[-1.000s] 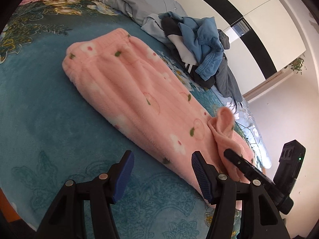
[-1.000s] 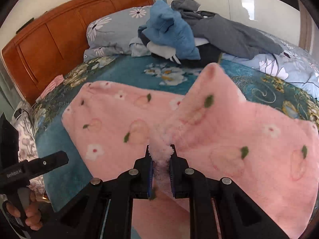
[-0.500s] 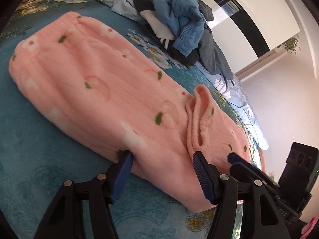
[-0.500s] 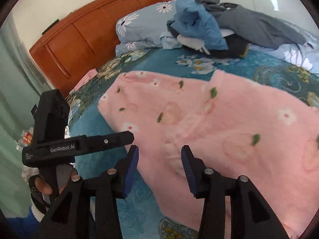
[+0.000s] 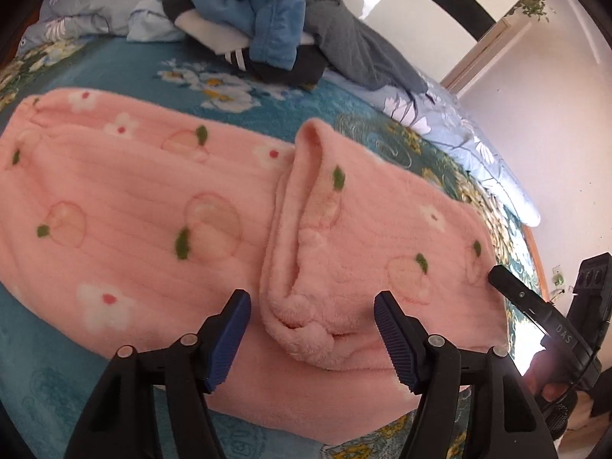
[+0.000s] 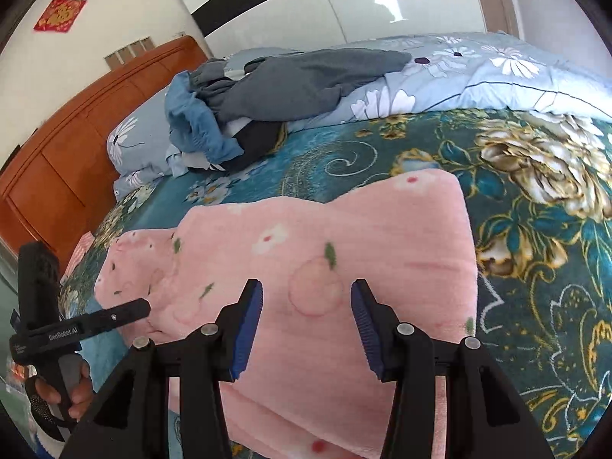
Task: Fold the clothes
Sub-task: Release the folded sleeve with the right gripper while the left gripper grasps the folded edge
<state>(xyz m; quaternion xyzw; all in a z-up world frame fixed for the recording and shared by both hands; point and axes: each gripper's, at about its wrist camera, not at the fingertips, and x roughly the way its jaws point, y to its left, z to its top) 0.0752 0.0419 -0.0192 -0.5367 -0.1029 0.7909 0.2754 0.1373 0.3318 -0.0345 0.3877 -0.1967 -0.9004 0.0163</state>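
A pink fleece garment [image 5: 126, 206] with peach and flower prints lies flat on the teal floral bedspread [image 5: 126, 65]. A flap of it [image 5: 310, 237] is folded over near the middle. My left gripper [image 5: 311, 329] is open, its jaws either side of the flap's rolled end, not touching. My right gripper [image 6: 306, 317] is open and empty just above the garment [image 6: 344, 237] near its right end. The right gripper also shows at the right edge of the left wrist view [image 5: 535, 310], and the left one at the left of the right wrist view [image 6: 80, 329].
A pile of unfolded clothes, blue and grey [image 5: 275, 11], lies at the far side of the bed, also in the right wrist view [image 6: 267, 88]. A pale floral quilt [image 6: 478, 76] lies behind it. A wooden headboard [image 6: 69, 145] stands at the left.
My right gripper opened, let go of the pink flap and swung to the right end of the garment. My left gripper moved in over the garment to the dropped flap.
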